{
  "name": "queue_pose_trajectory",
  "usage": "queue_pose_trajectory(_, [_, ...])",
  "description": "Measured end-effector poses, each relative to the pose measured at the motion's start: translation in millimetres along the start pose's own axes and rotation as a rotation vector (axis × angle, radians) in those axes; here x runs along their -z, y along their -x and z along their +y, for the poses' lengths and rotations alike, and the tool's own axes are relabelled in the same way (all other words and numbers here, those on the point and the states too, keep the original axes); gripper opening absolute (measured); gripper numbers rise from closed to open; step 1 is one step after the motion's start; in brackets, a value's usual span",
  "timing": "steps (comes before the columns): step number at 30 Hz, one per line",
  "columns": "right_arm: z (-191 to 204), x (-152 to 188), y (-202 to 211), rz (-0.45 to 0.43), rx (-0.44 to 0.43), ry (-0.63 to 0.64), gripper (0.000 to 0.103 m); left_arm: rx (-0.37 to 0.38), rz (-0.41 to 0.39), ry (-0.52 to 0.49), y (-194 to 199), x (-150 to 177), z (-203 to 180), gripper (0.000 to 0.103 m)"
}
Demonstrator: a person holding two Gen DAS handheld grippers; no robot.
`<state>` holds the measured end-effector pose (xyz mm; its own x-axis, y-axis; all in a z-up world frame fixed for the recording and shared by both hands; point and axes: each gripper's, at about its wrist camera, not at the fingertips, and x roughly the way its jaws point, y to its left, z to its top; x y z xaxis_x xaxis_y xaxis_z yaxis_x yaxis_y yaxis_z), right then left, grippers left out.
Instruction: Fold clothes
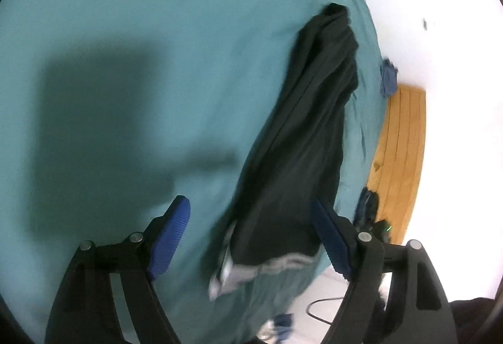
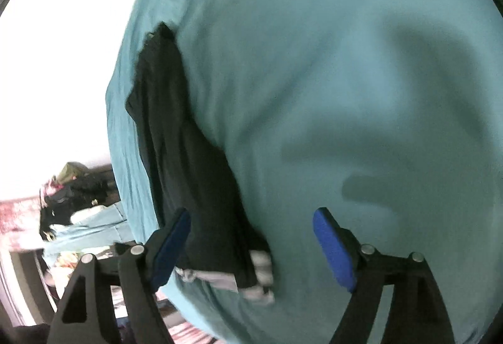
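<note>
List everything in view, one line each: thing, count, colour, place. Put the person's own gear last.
Garment: one, black with grey-white trim at the near end, lying lengthwise near the bed's edge.
Bed sheet: one, teal, covering the bed.
Wooden panel: one, light brown, beside the bed.
Cable: one, dark, on the pale floor.
Clutter pile: mixed colours, off the bed; items too blurred to tell.
Left gripper: one, black with blue pads, open above the garment.
Right gripper: one, same colours, open above the garment.

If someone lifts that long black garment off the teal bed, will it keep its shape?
Probably not. The black garment lies in soft creases on the teal sheet, so it would likely droop. Its grey-white end already looks rumpled and may unfold.
</note>
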<state>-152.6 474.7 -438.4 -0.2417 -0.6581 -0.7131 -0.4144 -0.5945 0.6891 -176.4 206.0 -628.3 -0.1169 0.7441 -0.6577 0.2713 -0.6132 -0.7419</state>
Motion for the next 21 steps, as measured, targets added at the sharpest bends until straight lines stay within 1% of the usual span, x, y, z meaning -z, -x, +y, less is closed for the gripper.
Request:
queue_pose_trajectory(2, [26,-46,-25,0.016,-0.044,0.089,0.079,-0.023,0.014,-0.130,-16,-65,-26,0.080])
queue_pose_trajectory(3, [38,-69,-38,0.024,-0.067,0.133,0.079,-0.010,0.020,-0.150,-22,-87,-23,0.080])
queue_pose_trajectory(5, [66,-114,-69,0.027,-0.127,0.169,0.080,0.059,0.031,-0.160,-49,-143,-42,0.080])
queue_pose_trajectory(6, [81,-140,-88,0.042,-0.175,0.197,0.080,0.090,0.036,-0.160,-62,-168,-50,0.080])
queue_pose_trajectory(8, [109,-189,-130,0.086,-0.216,0.253,0.080,0.150,0.044,-0.158,-87,-216,-67,0.080])
queue_pose_trajectory(9, [117,-203,-143,0.107,-0.224,0.271,0.080,0.180,0.046,-0.152,-96,-233,-74,0.080])
queue_pose_trajectory(10, [124,-218,-155,0.124,-0.224,0.279,0.080,0.228,0.053,-0.139,-108,-251,-82,0.080])
queue_pose_trajectory(11, [123,-235,-168,0.146,-0.219,0.278,0.080,0.268,0.059,-0.127,-119,-266,-89,0.080])
queue_pose_trajectory(12, [123,-252,-180,0.168,-0.214,0.277,0.080,0.292,0.062,-0.117,-126,-275,-94,0.080])
queue_pose_trajectory(13, [124,-258,-188,0.185,-0.204,0.274,0.080,0.327,0.065,-0.097,-135,-286,-97,0.080])
queue_pose_trajectory(14, [127,-269,-200,0.216,-0.217,0.275,0.081,0.356,0.069,-0.079,-145,-297,-100,0.080])
queue_pose_trajectory(15, [132,-274,-204,0.230,-0.234,0.288,0.081,0.362,0.076,-0.071,-157,-304,-104,0.080])
queue_pose_trajectory(17, [141,-283,-213,0.258,-0.268,0.314,0.081,0.345,0.101,-0.103,-176,-307,-115,0.080])
queue_pose_trajectory(19, [150,-290,-220,0.280,-0.284,0.343,0.081,0.328,0.126,-0.136,-194,-309,-127,0.080])
queue_pose_trajectory(21, [154,-289,-224,0.295,-0.277,0.374,0.080,0.316,0.153,-0.170,-205,-310,-136,0.080])
